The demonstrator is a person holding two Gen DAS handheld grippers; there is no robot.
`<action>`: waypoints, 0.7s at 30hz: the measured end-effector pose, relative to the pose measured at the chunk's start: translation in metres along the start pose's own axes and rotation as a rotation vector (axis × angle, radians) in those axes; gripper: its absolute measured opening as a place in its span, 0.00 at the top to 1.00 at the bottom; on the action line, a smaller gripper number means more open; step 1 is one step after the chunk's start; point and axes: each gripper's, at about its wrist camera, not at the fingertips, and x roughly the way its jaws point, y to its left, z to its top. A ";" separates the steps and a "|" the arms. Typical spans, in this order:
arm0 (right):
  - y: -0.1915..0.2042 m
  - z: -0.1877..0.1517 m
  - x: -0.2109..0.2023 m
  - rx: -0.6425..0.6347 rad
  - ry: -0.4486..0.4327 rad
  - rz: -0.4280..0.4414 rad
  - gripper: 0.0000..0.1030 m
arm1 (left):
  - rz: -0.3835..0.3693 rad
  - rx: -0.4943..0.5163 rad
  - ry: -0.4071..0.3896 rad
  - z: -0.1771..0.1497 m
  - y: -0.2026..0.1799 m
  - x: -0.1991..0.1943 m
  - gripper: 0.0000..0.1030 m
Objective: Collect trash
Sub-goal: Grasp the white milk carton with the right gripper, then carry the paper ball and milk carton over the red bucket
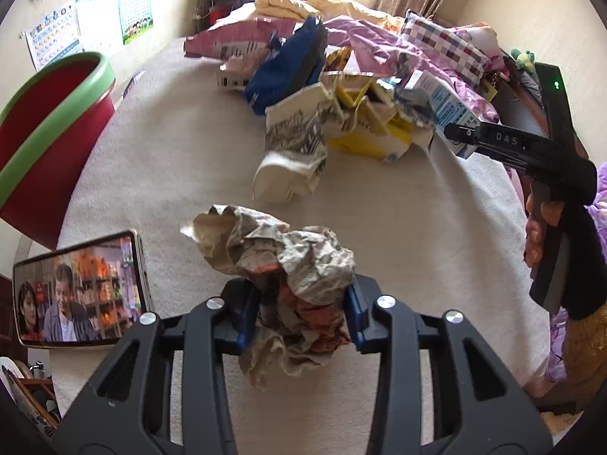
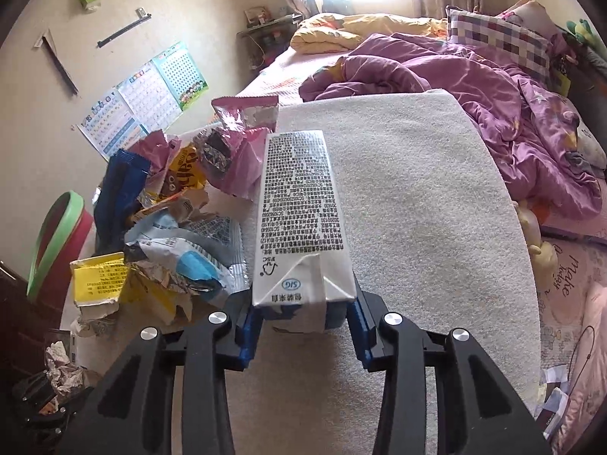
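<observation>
A: Left side first?
B: Red bin [image 1: 49, 140] with a green rim, cut off by the frame edge. A phone [image 1: 79, 292] is propped below it. The left gripper [image 1: 301, 314] is clamped on a crumpled paper wad [image 1: 288, 261] above the beige cloth [image 1: 170, 174]; the print on the wad is unreadable.

A: Middle?
B: A wrapper pile [image 2: 163, 227], its pieces overlapping.

A: Right?
B: The right gripper [image 2: 303, 326] is clenched on a white carton [image 2: 299, 208]; the carton's lower end is hidden between the pads.

carton [image 2: 299, 220]: "SIG", "FSC" | right claw [image 1: 461, 132]: "DAS"
</observation>
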 end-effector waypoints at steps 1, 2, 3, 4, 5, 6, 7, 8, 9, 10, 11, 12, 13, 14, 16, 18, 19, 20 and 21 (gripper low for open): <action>0.001 0.001 -0.006 0.004 -0.016 0.009 0.63 | 0.002 0.006 -0.017 0.002 -0.001 -0.003 0.65; 0.003 0.002 -0.013 0.008 -0.034 0.018 0.63 | 0.007 0.013 -0.035 0.004 -0.002 -0.007 0.65; 0.005 0.004 -0.020 0.007 -0.053 0.025 0.63 | 0.012 0.020 -0.051 0.007 -0.002 -0.011 0.65; 0.008 0.005 -0.028 0.003 -0.078 0.029 0.63 | 0.018 0.024 -0.070 0.010 -0.003 -0.015 0.65; 0.011 0.007 -0.036 -0.003 -0.101 0.033 0.63 | 0.023 0.026 -0.084 0.013 -0.002 -0.018 0.65; 0.015 0.010 -0.042 -0.006 -0.120 0.041 0.64 | 0.027 0.026 -0.097 0.016 -0.002 -0.022 0.65; 0.019 0.012 -0.050 -0.007 -0.138 0.055 0.64 | 0.033 0.024 -0.112 0.019 -0.001 -0.026 0.65; 0.023 0.014 -0.056 -0.009 -0.153 0.070 0.64 | 0.037 0.022 -0.123 0.022 0.000 -0.030 0.65; 0.028 0.017 -0.062 -0.013 -0.168 0.087 0.64 | 0.041 0.018 -0.136 0.025 0.001 -0.033 0.65; 0.033 0.019 -0.067 -0.020 -0.180 0.104 0.64 | 0.045 0.016 -0.149 0.027 0.002 -0.037 0.65; 0.039 0.020 -0.072 -0.027 -0.188 0.123 0.63 | 0.049 0.014 -0.161 0.029 0.003 -0.040 0.65; 0.046 0.022 -0.075 -0.036 -0.193 0.143 0.63 | 0.053 0.014 -0.172 0.032 0.005 -0.043 0.65; 0.053 0.022 -0.078 -0.046 -0.196 0.160 0.63 | 0.056 0.013 -0.182 0.034 0.008 -0.046 0.65; 0.061 0.023 -0.080 -0.058 -0.199 0.176 0.63 | 0.060 0.012 -0.193 0.036 0.011 -0.048 0.65; 0.074 0.021 -0.083 -0.075 -0.203 0.204 0.63 | 0.067 0.009 -0.210 0.040 0.014 -0.053 0.65; 0.088 0.018 -0.084 -0.092 -0.206 0.232 0.63 | 0.075 0.006 -0.225 0.042 0.018 -0.057 0.65; 0.096 0.017 -0.084 -0.107 -0.202 0.245 0.63 | 0.080 0.004 -0.232 0.043 0.020 -0.059 0.65; 0.102 0.015 -0.083 -0.121 -0.194 0.253 0.63 | 0.083 0.003 -0.237 0.043 0.022 -0.060 0.65; 0.109 0.014 -0.081 -0.134 -0.184 0.262 0.63 | 0.088 0.002 -0.242 0.042 0.024 -0.062 0.65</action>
